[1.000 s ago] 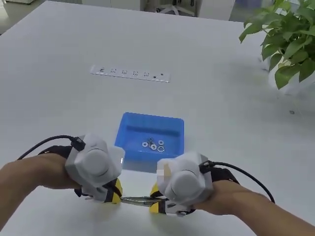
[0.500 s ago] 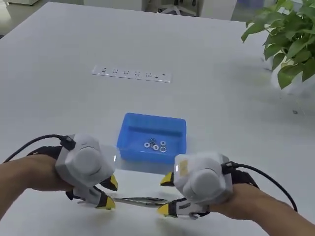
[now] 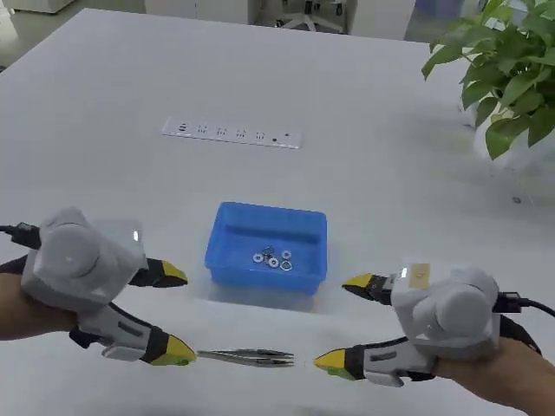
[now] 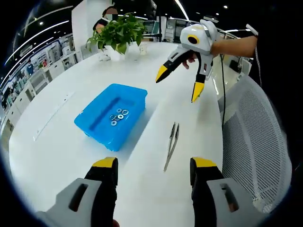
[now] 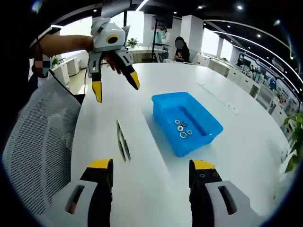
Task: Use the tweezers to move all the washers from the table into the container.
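**Gripper state.** The left gripper [image 3: 176, 312] has its yellow-tipped jaws spread wide, with nothing between them. The right gripper [image 3: 338, 321] is equally wide and also holds nothing.

**Hand pose.** In the head view, the left hand [image 3: 17, 308] enters from the left edge on the near side of the blue rectangular plastic container [image 3: 260, 277]. It grips the grey-white gripper body with the jaws pointing right. The right hand [image 3: 486, 381] enters from the lower right corner, with the jaws pointing left. The two grippers face each other, one to each side of the container's near wall, and are well apart. Each gripper has one jaw nearer the container and one nearer the person. The left gripper view shows the right gripper [image 4: 179, 85] raised above the desk beyond the container [image 4: 104, 137]. The right gripper view shows the left gripper [image 5: 115, 88] raised in the same way.

**Task items.**
- The slim metal tweezers [image 3: 247, 355] lie flat on the white desk [image 3: 390, 173], in front of the container's near wall and between the two lower jaws. They touch neither gripper.
- The small metal washers [image 3: 273, 258] lie in a cluster on the container floor, towards its near wall.

**Surroundings.** A white power strip [image 3: 231, 133] lies on the desk beyond the container's far wall. A green leafy plant [image 3: 507, 69] stands far to the container's right.
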`<act>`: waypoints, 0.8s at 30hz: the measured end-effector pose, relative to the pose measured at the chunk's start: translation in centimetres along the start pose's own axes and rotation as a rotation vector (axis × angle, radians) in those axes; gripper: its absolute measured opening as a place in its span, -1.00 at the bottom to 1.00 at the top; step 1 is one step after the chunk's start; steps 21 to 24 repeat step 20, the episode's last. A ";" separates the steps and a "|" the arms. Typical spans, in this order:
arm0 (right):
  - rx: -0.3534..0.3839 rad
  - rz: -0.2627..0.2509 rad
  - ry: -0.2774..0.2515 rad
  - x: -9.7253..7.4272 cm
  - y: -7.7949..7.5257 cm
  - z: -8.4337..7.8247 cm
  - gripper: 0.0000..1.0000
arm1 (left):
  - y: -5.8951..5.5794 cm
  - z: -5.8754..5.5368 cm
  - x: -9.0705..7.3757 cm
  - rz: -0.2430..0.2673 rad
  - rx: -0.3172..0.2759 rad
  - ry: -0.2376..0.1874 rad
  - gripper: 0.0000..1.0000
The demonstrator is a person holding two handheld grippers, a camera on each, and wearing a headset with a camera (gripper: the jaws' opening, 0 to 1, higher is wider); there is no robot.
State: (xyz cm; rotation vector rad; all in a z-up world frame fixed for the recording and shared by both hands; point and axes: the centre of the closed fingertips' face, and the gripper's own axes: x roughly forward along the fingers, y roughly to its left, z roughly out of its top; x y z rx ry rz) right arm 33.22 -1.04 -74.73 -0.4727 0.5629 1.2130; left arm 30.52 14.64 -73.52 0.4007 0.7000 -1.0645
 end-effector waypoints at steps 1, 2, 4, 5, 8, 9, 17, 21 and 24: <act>0.008 -0.005 -0.012 -0.4 -0.2 0.0 0.39 | 0.2 0.5 -0.4 0.011 -0.012 -0.028 0.47; 0.019 -0.014 -0.020 -0.6 -0.4 0.0 0.42 | 0.3 0.7 -0.7 0.016 -0.017 -0.039 0.51; 0.031 -0.033 -0.030 -1.2 -0.8 0.0 0.49 | 0.6 1.4 -1.2 0.034 -0.021 -0.072 0.55; 0.038 -0.044 -0.035 -1.4 -1.0 0.0 0.52 | 0.7 1.5 -1.4 0.044 -0.021 -0.074 0.61; 0.063 -0.068 -0.046 -2.1 -1.6 0.0 0.59 | 1.0 2.0 -1.7 0.065 -0.032 -0.080 0.79; 0.069 -0.070 -0.050 -2.3 -1.7 0.1 0.62 | 1.0 2.1 -1.8 0.069 -0.030 -0.081 0.79; 0.077 -0.093 -0.073 -3.2 -2.4 0.9 0.90 | 1.6 3.6 -2.8 0.079 -0.035 -0.123 0.98; 0.077 -0.092 -0.068 -3.3 -2.3 0.9 0.96 | 1.4 3.4 -2.8 0.067 -0.023 -0.107 0.98; 0.077 -0.092 -0.068 -3.3 -2.3 0.9 0.96 | 1.4 3.4 -2.8 0.067 -0.023 -0.107 0.98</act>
